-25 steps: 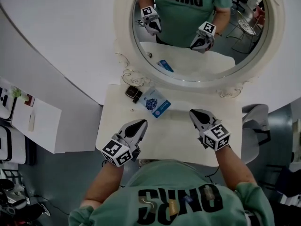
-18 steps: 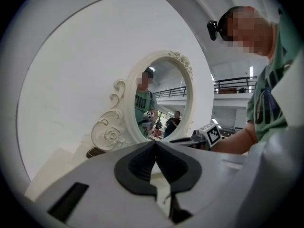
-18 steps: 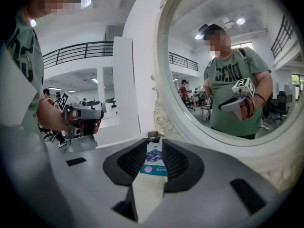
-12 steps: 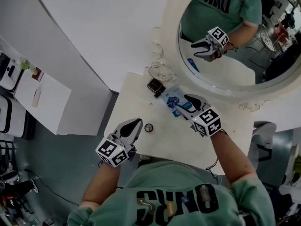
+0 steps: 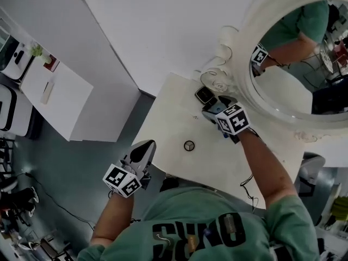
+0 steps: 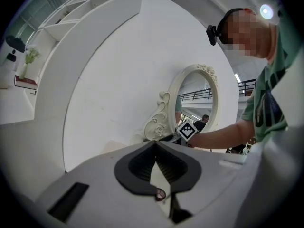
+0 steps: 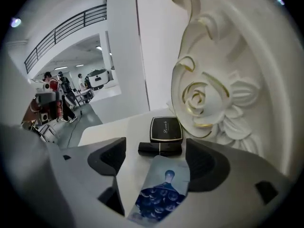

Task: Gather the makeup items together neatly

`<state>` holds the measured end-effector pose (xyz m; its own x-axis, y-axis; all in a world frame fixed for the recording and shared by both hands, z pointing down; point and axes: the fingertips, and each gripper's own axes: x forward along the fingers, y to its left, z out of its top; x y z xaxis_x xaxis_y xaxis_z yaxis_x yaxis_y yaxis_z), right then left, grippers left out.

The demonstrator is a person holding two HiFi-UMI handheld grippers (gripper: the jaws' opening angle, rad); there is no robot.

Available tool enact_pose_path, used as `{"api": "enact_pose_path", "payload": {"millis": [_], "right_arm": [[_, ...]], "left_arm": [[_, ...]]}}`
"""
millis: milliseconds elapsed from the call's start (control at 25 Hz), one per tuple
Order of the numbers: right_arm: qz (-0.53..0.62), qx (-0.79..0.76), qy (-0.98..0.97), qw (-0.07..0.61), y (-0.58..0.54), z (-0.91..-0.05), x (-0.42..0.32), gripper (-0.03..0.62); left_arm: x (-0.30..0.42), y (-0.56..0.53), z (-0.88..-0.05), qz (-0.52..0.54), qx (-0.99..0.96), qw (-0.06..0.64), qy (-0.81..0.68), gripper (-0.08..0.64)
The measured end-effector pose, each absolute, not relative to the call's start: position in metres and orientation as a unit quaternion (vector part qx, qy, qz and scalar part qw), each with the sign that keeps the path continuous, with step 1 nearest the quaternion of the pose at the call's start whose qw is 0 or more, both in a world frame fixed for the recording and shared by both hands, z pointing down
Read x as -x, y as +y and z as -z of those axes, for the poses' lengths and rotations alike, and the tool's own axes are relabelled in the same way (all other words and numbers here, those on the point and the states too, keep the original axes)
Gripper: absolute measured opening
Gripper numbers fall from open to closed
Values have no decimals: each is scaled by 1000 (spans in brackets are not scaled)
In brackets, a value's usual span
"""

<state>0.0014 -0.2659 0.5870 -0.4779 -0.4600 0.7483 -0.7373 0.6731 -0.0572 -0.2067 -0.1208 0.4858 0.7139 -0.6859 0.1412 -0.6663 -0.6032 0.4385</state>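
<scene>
A black compact lies at the foot of the mirror's carved frame, also seen from the head view as the compact. A black lipstick tube lies just in front of it. A sachet with a blue print lies nearer still. My right gripper is over them; its jaws have just been opening and now stand wide, with the sachet and tube between them untouched. In the head view the right gripper covers the sachet. A small round item sits mid-table. My left gripper hovers by the table's left edge, shut and empty.
The white table stands against a curved white wall. The ornate mirror frame rises right behind the items. A white cabinet stands off to the left, with grey floor between. A thin cable runs along the table's near edge.
My right gripper has travelled to the back of the table, up to the items by the mirror, and opened. The left gripper has drifted past the table's left edge. The small round item now shows.
</scene>
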Motion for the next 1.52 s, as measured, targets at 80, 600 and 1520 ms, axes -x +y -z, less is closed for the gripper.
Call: {"api": "enact_pose_path", "payload": {"millis": [80,600,1520], "right_arm": [[-195,-357,-829,384,-270,-599,1,379],[-191,-357,-820,404,-273,-612,2,344],[-120,-266,-886,360,-81,-563,-32,339]], "left_arm": [[216,-120,-493,20,-892,239,-383,8],[228,-112,-505,16,-890,252,-380,8],[89,-84,-478,0,-939,229,-256,8]]}}
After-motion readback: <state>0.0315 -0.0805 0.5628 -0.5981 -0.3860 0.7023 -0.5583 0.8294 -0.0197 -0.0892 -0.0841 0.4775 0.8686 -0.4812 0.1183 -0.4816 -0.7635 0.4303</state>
